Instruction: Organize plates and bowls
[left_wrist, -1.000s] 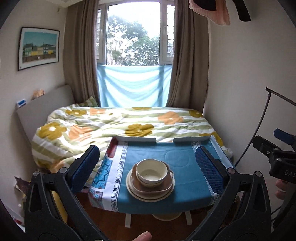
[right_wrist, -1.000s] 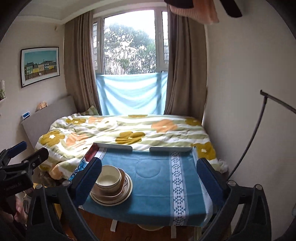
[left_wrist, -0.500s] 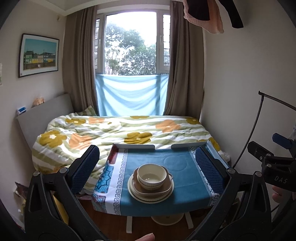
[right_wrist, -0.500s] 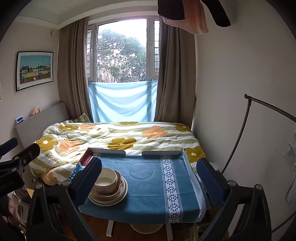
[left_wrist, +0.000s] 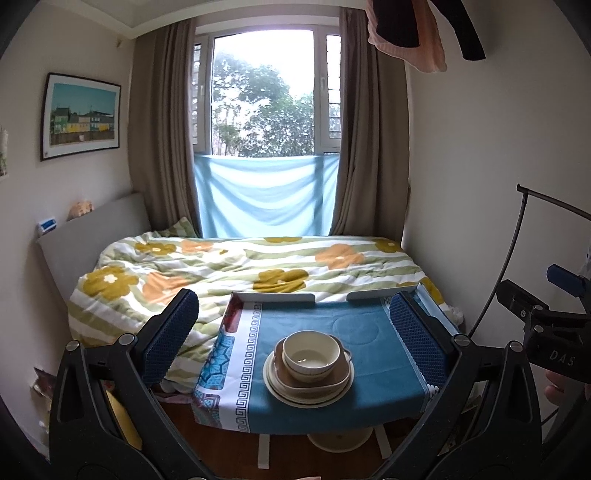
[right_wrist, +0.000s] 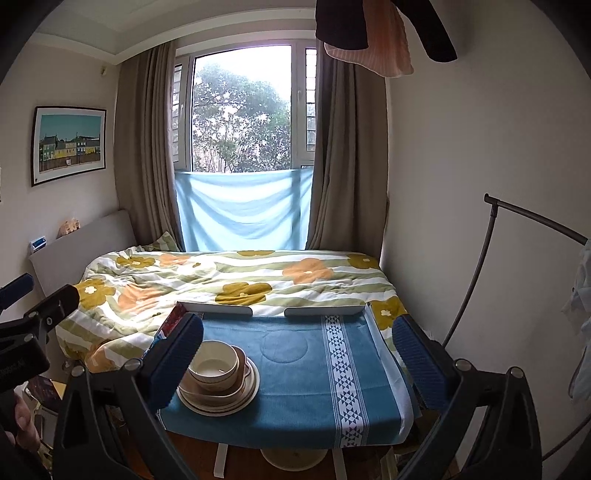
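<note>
Both tongs are spread wide with nothing in them, hovering short of the tabletop (left_wrist: 369, 398). The left tongs (left_wrist: 295, 343) point pretty much straight at the stack of dishes, which shows between their blue pads (left_wrist: 173, 332). The right tongs (right_wrist: 299, 362) sit further right, so the stack shows by their left pad (right_wrist: 177, 362), partly hidden behind it.

The stack itself: a cream bowl (left_wrist: 311, 355) on top, sitting in a brown dish (left_wrist: 332, 386), and that's on a cream plate (left_wrist: 280, 391). Can't tell how many plates are under there. It's on the near left part of the blue cloth (right_wrist: 295, 387), close to the front edge.

Past the tabletop there's a bed (left_wrist: 236, 266) with a flowery quilt, then a window (left_wrist: 264, 96) with brown curtains and a light blue sheet across the bottom. A framed picture (left_wrist: 81, 116) hangs on the left wall.
</note>
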